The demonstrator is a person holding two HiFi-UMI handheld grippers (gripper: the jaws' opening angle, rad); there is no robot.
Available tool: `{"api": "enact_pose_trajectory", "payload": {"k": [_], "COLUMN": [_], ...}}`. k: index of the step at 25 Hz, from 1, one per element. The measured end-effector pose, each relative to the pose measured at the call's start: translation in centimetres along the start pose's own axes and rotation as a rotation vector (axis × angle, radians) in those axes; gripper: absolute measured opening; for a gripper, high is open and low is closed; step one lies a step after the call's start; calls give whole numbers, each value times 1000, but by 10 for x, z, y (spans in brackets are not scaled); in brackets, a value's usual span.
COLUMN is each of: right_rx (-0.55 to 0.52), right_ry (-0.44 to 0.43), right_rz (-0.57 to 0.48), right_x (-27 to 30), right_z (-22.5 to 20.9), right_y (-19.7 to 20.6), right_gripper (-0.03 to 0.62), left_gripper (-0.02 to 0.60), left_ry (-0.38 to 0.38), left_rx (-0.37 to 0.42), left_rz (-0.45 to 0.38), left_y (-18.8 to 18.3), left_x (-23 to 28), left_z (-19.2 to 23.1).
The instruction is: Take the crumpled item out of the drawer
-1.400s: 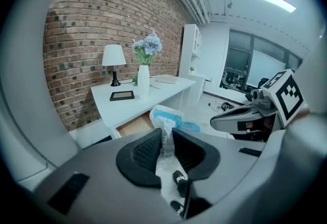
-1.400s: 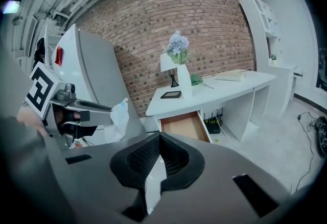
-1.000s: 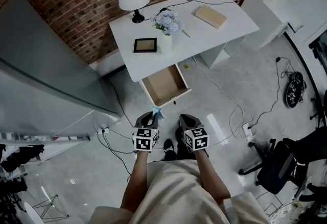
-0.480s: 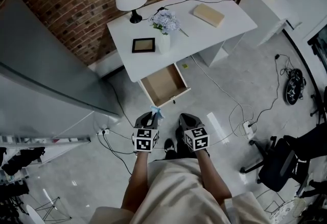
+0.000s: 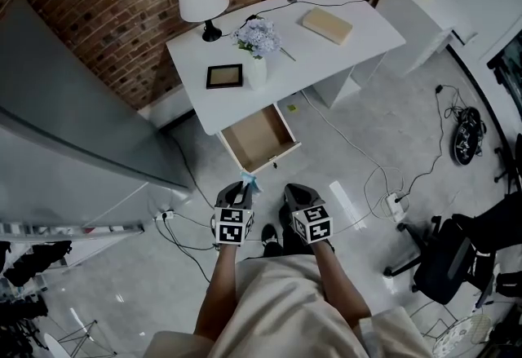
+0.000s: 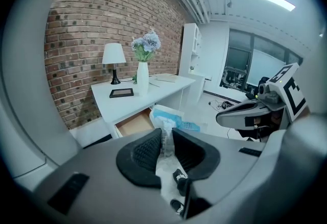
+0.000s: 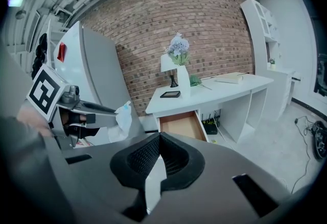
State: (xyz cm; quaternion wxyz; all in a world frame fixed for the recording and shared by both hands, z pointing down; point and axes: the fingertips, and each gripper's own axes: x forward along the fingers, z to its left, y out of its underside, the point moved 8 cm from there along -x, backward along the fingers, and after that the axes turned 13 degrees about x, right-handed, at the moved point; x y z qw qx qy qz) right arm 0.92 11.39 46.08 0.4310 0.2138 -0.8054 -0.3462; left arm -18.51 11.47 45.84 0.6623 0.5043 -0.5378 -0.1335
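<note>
The left tongs (image 6: 163, 137) are pinching the crumpled item (image 6: 171, 117), seemingly a clear-and-blue plastic wrapper, and holding it over the floor (image 5: 351, 144), well apart from the open drawer (image 5: 258, 137) (it is jutting from the white desk's (image 5: 326, 55) front edge). The right tongs (image 7: 159, 139) are sitting closed, gripping nothing.

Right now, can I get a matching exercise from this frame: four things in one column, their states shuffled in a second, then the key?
Things:
1. crumpled wrapper
2. drawer
3. picture frame
4. right hand-held gripper

States:
A. pulled open
B. shut on nothing
C. clamped in the left hand-held gripper
D. lying flat on the desk

Pairs: 1-C, 2-A, 3-D, 4-B
</note>
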Motion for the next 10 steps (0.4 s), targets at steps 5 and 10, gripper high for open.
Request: {"api": "enact_pose_trajectory", "payload": {"k": [5, 10], "right_rx": [-10, -18], "right_ry": [-3, -12], "right_rz": [-2, -8], "right_x": [-2, -4], "right_z": [1, 4], "right_y": [0, 1], "right_gripper": [25, 25], "left_gripper": [75, 75], "left_ry": [8, 8], "left_rx": [-1, 6], "left_rz": [2, -6], "left_y": [2, 2], "left_x": [1, 0], "left_z": [-5, -7]}}
